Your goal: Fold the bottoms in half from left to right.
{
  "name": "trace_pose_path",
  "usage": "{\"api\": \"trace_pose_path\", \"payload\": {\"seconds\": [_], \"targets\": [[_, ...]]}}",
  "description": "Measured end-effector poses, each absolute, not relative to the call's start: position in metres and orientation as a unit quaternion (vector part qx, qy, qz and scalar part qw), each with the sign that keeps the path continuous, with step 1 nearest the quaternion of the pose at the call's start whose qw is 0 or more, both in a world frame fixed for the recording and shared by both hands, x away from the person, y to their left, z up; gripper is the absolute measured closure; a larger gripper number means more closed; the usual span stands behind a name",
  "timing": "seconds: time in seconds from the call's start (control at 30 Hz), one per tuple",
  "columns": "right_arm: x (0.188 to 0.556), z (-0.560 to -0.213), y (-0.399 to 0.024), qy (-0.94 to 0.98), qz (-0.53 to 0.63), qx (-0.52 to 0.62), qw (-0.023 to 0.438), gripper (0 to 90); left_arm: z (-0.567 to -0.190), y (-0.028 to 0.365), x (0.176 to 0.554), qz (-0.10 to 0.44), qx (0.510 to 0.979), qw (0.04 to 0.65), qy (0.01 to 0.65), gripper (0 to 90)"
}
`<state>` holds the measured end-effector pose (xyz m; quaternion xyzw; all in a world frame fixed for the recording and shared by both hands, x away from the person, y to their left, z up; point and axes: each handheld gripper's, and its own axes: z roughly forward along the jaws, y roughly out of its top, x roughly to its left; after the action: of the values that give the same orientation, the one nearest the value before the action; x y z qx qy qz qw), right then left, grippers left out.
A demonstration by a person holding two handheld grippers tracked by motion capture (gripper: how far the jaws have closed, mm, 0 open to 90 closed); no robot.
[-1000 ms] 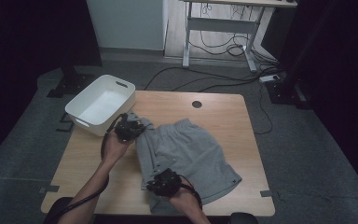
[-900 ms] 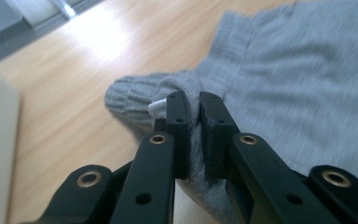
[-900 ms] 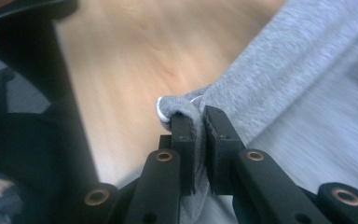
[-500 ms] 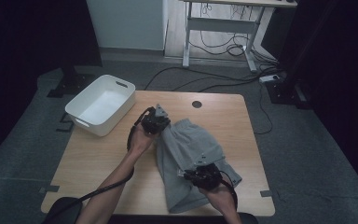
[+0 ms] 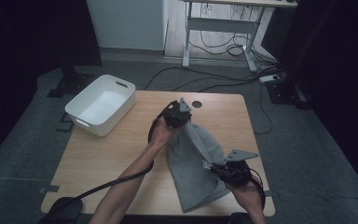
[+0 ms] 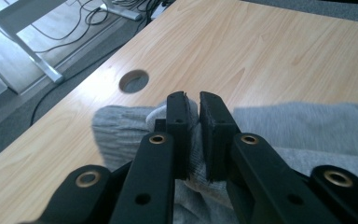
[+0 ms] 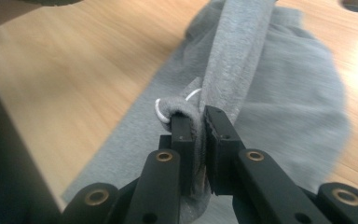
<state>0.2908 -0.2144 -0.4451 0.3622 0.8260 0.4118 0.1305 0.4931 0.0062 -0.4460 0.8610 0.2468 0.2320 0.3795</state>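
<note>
We see the shorts (image 5: 193, 163) on the table (image 5: 116, 158), right of centre, our left gripper (image 5: 179, 113) at their far end, our right gripper (image 5: 223, 169) at their near edge, the bin (image 5: 100, 103) at the far-left corner (overhanging), a cable hole (image 5: 196, 104) behind the shorts.

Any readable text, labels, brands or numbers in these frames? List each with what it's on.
None readable. The grey garment shows no print or tag, only a white cord at its gathered edge. The white bin, the wooden table and the black jaws of the left gripper and the right gripper, both shut on the garment, carry no markings.
</note>
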Motion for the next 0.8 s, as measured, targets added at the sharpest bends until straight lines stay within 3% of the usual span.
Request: {"api": "trace_pose_path", "payload": {"seconds": [0.13, 0.23, 0.37, 0.47, 0.63, 0.8], "targets": [[0.298, -0.455, -0.228, 0.823, 0.399, 0.38, 0.14, 83.5, -0.46, -0.007, 0.502, 0.219, 0.865, 0.375, 0.253, 79.8], [0.303, -0.464, -0.234, 0.823, 0.39, 0.392, 0.134, 83.4, -0.472, -0.009, 0.502, 0.207, 0.863, 0.383, 0.258, 68.5], [0.306, -0.473, -0.242, 0.821, 0.381, 0.403, 0.134, 83.4, -0.462, 0.007, 0.49, 0.217, 0.847, 0.41, 0.259, 49.9], [0.306, -0.477, -0.247, 0.819, 0.377, 0.41, 0.136, 83.3, -0.459, 0.02, 0.483, 0.212, 0.843, 0.419, 0.262, 46.3], [0.306, -0.48, -0.253, 0.818, 0.372, 0.417, 0.139, 82.9, -0.481, 0.025, 0.476, 0.183, 0.872, 0.371, 0.261, 40.8], [0.302, -0.484, -0.264, 0.815, 0.363, 0.426, 0.15, 82.1, -0.51, 0.026, 0.465, 0.2, 0.894, 0.307, 0.256, 35.1]]}}
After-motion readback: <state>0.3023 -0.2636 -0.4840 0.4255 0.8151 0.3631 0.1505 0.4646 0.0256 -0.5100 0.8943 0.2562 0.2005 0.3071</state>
